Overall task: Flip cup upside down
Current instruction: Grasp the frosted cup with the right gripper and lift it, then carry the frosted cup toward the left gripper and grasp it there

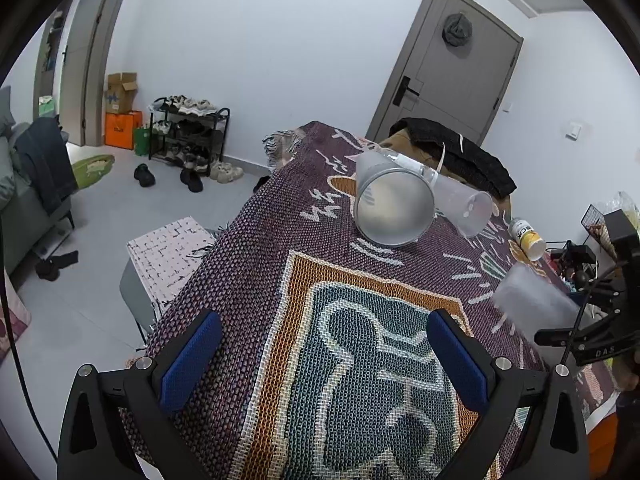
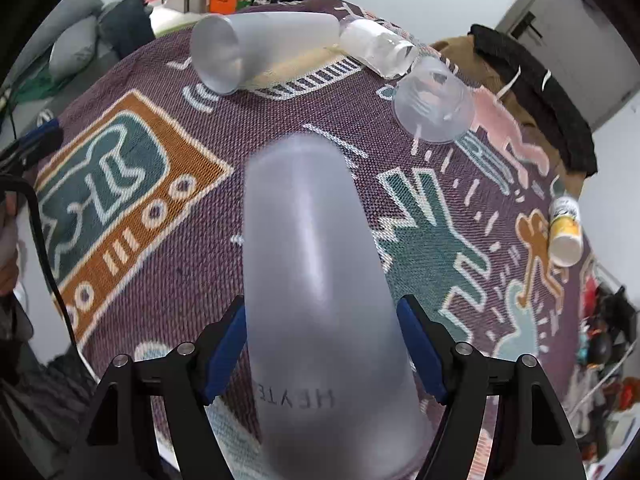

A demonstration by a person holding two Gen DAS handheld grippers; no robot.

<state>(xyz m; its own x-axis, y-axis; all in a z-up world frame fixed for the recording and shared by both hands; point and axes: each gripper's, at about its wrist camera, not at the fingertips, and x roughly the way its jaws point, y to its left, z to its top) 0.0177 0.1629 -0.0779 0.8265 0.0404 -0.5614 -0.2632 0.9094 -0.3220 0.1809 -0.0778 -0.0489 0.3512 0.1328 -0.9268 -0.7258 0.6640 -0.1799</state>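
My right gripper (image 2: 320, 340) is shut on a frosted plastic cup (image 2: 316, 280) marked HEYTEA, held above the patterned cloth with its narrow end pointing away; it shows blurred in the left wrist view (image 1: 532, 304). My left gripper (image 1: 324, 356) is open and empty above the cloth. A second frosted cup (image 1: 394, 208) lies on its side at the far end, mouth toward my left gripper, also in the right wrist view (image 2: 248, 50). A clear cup (image 1: 466, 208) lies beside it, seen in the right wrist view (image 2: 434, 100).
A woven patterned cloth (image 1: 240, 280) covers the table. A clear bottle with a white label (image 2: 378, 48) lies between the two lying cups. A small yellow-and-white bottle (image 2: 565, 230) lies at the right edge. A black garment (image 1: 456, 152) sits at the far end. A stool (image 1: 168, 256) stands left of the table.
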